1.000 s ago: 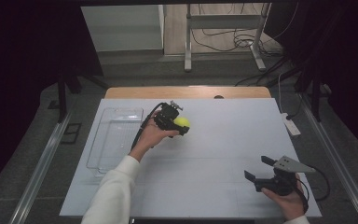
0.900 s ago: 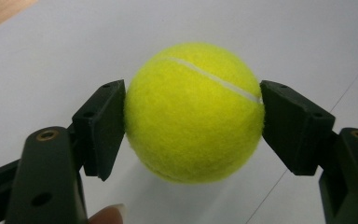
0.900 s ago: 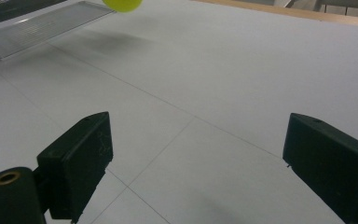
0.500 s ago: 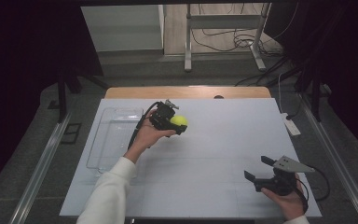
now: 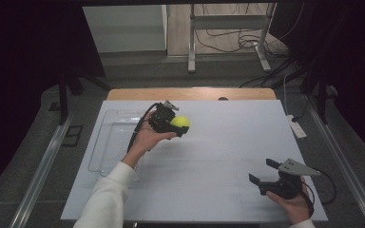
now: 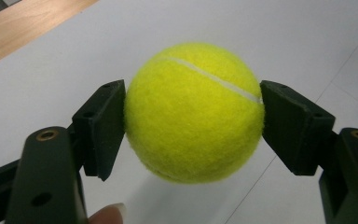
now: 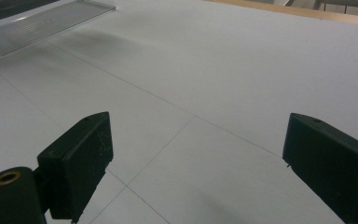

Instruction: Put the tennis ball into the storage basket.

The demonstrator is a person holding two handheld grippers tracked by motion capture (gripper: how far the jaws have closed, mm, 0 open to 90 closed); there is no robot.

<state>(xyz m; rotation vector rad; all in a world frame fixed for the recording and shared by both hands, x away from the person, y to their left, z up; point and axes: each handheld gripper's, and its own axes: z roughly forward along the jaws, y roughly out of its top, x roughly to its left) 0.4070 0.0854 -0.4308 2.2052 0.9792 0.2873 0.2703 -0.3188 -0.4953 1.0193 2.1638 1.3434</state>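
High view cuts off most of my right forearm at the bottom edge, and the clear plastic tray (image 5: 111,142) at the left of the white desk (image 5: 228,142) is faint against the white surface, its far rim hard to trace. My left hand (image 5: 145,137) partly covers the body of my left gripper (image 5: 183,127), so from up here I cannot make out how the jaws meet the fuzzy yellow-green tennis ball (image 5: 180,122).

The left gripper view settles that: my left gripper (image 6: 193,112) is clamped on the tennis ball (image 6: 193,112), one black jaw pressed to each side, the white seam running across the top. The ball is held clear of the desk (image 6: 284,37), with a soft shadow below it. A fingertip (image 6: 107,215) shows at the bottom edge.

My right gripper (image 5: 262,173) rests low near the front right corner, well apart from the ball. In the right gripper view its jaws stand wide apart around nothing, my right gripper (image 7: 196,154) over bare desk (image 7: 223,70), with the tray (image 7: 42,23) cut off at the top left corner
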